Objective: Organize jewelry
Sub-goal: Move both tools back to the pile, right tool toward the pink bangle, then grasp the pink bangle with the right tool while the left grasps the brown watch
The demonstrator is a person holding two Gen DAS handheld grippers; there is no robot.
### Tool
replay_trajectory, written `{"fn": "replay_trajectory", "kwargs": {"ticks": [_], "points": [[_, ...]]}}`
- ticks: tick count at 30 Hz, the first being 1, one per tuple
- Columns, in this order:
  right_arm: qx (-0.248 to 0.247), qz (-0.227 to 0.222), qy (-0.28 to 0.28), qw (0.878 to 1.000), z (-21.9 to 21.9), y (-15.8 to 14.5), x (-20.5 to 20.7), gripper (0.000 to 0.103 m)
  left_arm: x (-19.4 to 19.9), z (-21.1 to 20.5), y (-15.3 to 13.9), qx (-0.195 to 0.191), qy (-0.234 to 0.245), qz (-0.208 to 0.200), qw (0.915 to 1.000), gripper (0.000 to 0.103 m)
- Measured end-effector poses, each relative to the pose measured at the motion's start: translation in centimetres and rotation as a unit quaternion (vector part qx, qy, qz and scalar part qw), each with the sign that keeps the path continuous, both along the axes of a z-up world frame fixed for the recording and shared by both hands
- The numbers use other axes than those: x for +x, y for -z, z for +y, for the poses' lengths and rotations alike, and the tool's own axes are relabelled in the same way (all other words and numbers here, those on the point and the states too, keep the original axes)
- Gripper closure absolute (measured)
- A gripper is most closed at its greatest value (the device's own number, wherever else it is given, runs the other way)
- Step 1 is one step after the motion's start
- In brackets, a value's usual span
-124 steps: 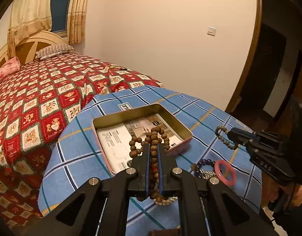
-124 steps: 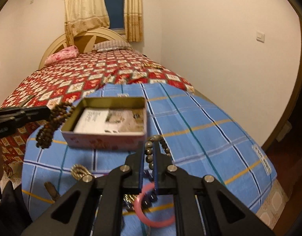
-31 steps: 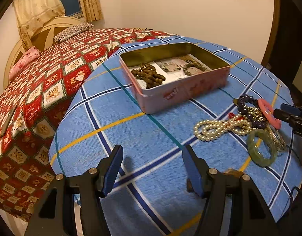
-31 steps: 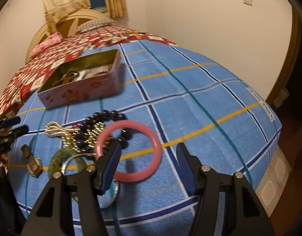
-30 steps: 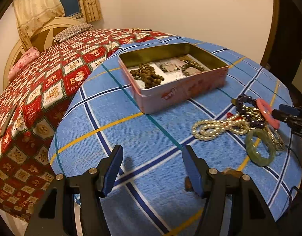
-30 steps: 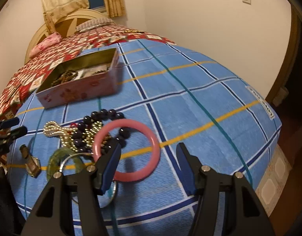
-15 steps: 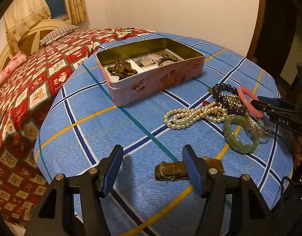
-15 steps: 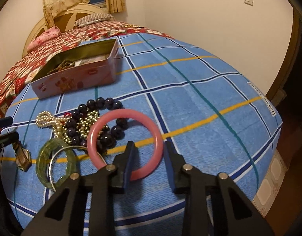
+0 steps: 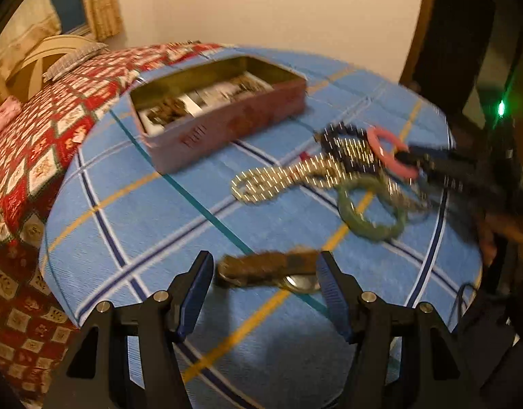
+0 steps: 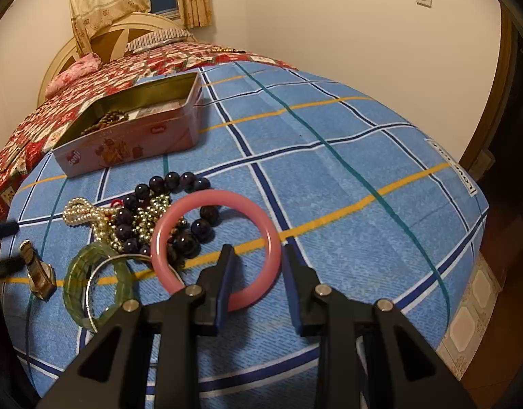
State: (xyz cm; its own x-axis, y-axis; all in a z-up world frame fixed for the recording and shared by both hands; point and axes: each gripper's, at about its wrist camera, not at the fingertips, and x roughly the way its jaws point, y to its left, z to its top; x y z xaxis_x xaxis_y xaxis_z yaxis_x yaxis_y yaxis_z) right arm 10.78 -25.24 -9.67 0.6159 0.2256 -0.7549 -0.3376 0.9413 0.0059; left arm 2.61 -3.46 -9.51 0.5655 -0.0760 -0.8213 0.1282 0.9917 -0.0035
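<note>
Two tongs, both spread wide, over the jewelry

The right tongs [image 10: 256, 266] are released and hold nothing. The near side of the pink ring [image 10: 216, 248] lies between the two fingers, on the blue checked cloth [image 10: 329, 177]. Just past the ring sit dark purple beads [image 10: 172, 184] and a heap of small gold beads [image 10: 142, 221]. A pearl string [image 10: 82, 213] lies left of those. A green bangle [image 10: 94, 284] rests left of the right tongs, with a thin silver ring across it.

The left tongs [image 9: 263, 272] are released too. A brown watch [image 9: 266, 269] lies between the blue pads, and I cannot tell if they touch it. This view is blurry.

The pink tin [image 10: 125, 143] sits far ahead of both tongs, on the cloth. Brown beads [image 10: 106, 119] lie inside it, on printed paper.
</note>
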Motion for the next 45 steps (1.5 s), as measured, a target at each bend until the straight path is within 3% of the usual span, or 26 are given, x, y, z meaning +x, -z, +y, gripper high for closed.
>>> {"fn": "replay_trajectory", "kwargs": {"ticks": [5, 10, 15, 25, 28, 29, 30, 33, 39, 45], "points": [[0.000, -0.001, 0.000, 1.000, 0.0, 0.0, -0.1, 0.072, 0.1, -0.6, 0.4, 0.017, 0.009, 0.003, 0.9998, 0.030], [0.000, -0.001, 0.000, 1.000, 0.0, 0.0, -0.1, 0.072, 0.3, -0.5, 0.8, 0.023, 0.011, 0.012, 0.9996, 0.029], [-0.001, -0.002, 0.000, 1.000, 0.0, -0.1, -0.1, 0.071, 1.4, 1.3, 1.1, 0.008, -0.022, 0.006, 0.9997, 0.029], [-0.003, 0.002, -0.007, 1.000, 0.3, -0.3, 0.1, 0.072, 2.5, 2.4, 1.2, -0.020, -0.025, 0.002, 0.9995, 0.029], [-0.001, 0.005, -0.014, 1.000, 0.7, -0.3, 0.4, 0.083, 2.6, 2.9, 1.0, -0.030, -0.030, -0.002, 0.9991, 0.039], [-0.002, 0.005, -0.016, 1.000, 0.8, -0.3, 0.4, 0.086, 2.6, 3.2, 0.9, -0.037, -0.032, -0.003, 0.9988, 0.049], [-0.002, 0.006, -0.019, 1.000, 0.9, -0.3, 0.5, 0.088, 2.7, 3.5, 0.9, -0.043, -0.034, -0.002, 0.9985, 0.068], [0.004, 0.010, -0.027, 1.000, 1.2, -0.3, 0.6, 0.090, 2.7, 4.0, 1.0, -0.052, -0.034, 0.003, 0.9980, 0.081], [0.018, 0.007, -0.030, 0.999, 1.2, -0.4, 0.3, 0.091, 2.3, 3.8, 0.5, -0.060, -0.023, -0.009, 0.9979, 0.084], [0.028, -0.010, -0.033, 0.999, 1.5, -1.4, -0.3, 0.091, 1.3, 4.1, -1.8, -0.058, -0.029, -0.048, 0.9968, 0.084]]}}
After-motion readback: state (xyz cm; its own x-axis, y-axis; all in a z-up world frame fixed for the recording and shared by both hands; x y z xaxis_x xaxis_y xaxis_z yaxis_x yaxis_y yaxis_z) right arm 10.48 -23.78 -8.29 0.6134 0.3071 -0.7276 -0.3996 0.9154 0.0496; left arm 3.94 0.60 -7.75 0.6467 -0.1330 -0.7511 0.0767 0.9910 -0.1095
